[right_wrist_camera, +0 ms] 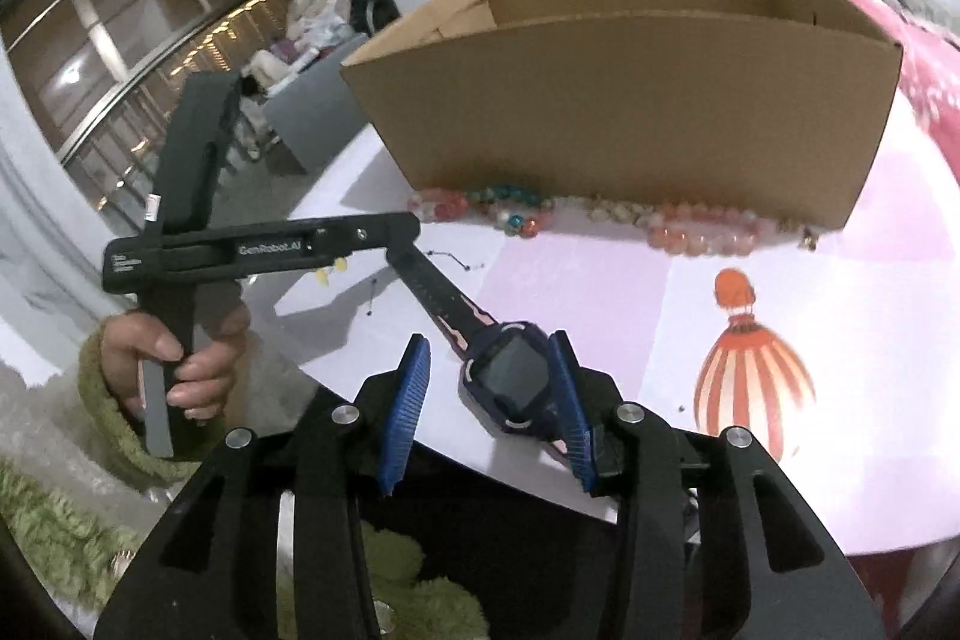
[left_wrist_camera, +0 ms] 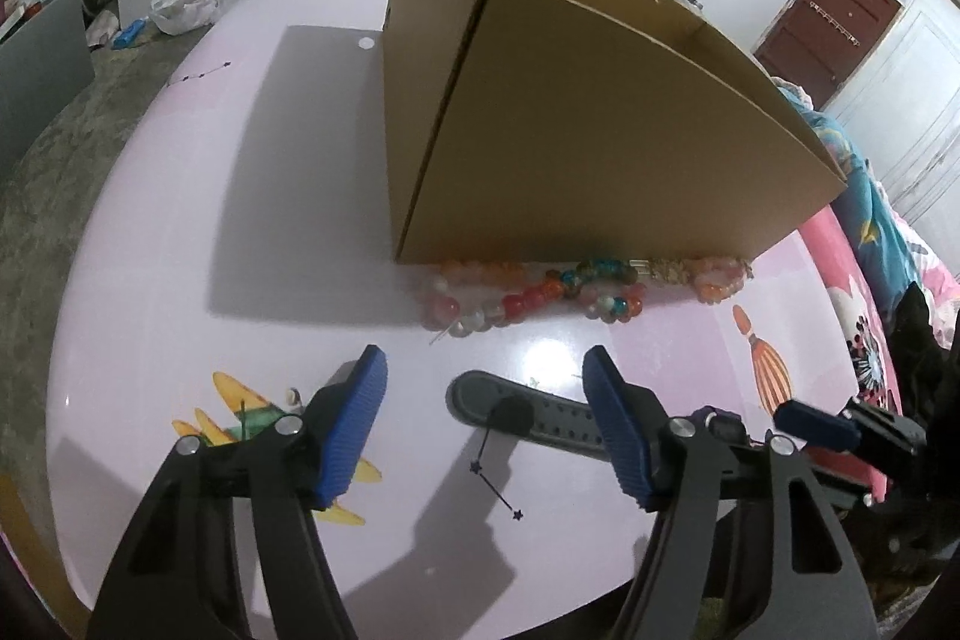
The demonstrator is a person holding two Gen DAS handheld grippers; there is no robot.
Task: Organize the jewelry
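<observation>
The dark blue square-faced wristwatch [right_wrist_camera: 510, 376] is straddled, ungripped, by the right gripper's [right_wrist_camera: 489, 409] parted tongs, the left gripper [left_wrist_camera: 486, 430] wide at nine o'clock.

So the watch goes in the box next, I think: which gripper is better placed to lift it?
Probably the right gripper: the smartwatch face sits between its open fingers. The left gripper only straddles the strap's far end, also open.
</observation>
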